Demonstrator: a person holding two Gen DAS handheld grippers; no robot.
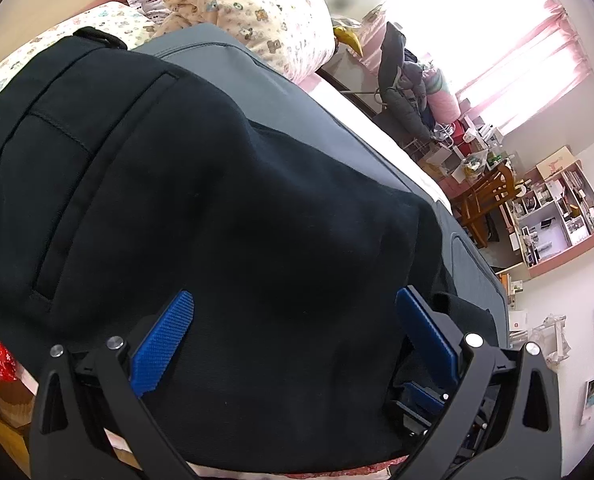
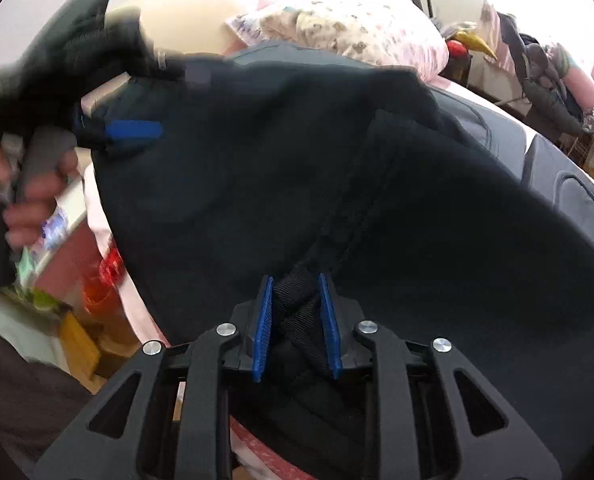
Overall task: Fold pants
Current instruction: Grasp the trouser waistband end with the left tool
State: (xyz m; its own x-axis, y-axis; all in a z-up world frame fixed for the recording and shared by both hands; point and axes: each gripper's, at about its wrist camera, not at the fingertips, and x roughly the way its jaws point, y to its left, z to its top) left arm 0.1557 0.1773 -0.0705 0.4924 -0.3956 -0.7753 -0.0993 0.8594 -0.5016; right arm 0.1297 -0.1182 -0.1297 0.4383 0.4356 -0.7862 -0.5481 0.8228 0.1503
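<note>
The dark navy woven-fabric pants are spread over the grey mattress cover on the bed. On the left, the left gripper is seen with its ribbed blue pads well apart, cloth lying between them unpinched. On the right, the right gripper is clamped on a bunched fold of thick twill near the raised seam. The long axis is judged to run away from both jaws; the right is better placed to lead.
</note>
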